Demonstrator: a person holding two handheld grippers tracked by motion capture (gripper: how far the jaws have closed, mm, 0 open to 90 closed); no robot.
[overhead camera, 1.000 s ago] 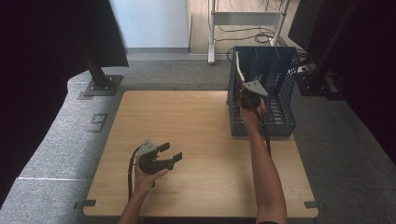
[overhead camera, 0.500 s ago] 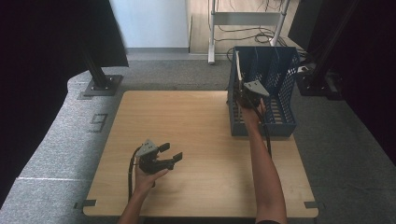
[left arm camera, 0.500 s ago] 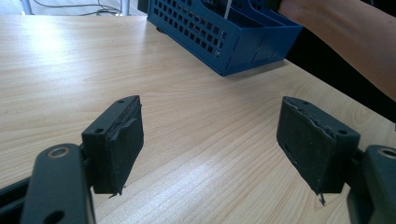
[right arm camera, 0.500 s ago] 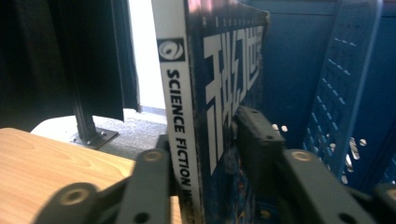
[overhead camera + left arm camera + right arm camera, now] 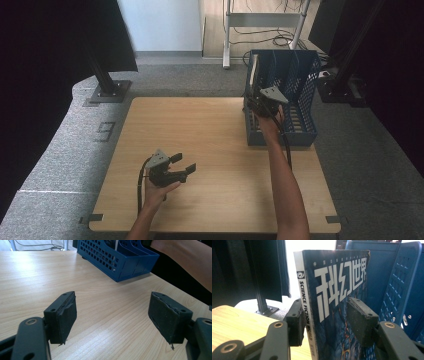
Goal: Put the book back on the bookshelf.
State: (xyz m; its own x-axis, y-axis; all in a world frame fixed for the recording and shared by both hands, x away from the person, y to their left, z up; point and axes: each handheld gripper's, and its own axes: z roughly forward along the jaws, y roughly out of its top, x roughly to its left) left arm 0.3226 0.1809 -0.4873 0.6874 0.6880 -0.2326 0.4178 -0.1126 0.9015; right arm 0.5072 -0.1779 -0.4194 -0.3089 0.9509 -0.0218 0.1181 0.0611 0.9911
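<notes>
Daylight came in from the far side, and the pale wall (image 5: pixel 165 22) was washed out. The table (image 5: pixel 200 130) was evenly lit, while deep black hung at both edges. In the left gripper view glare bleached the wood's far left corner, and the blue rack (image 5: pixel 117 257) was soft. In the right gripper view the window blew out white behind a sharp magazine (image 5: pixel 332 302).

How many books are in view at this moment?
1. A blue paperback science-fiction magazine stands upright in the blue plastic file rack, at its left end, between the right claw's jaws. Others could be hidden behind the rack's dividers.
</notes>
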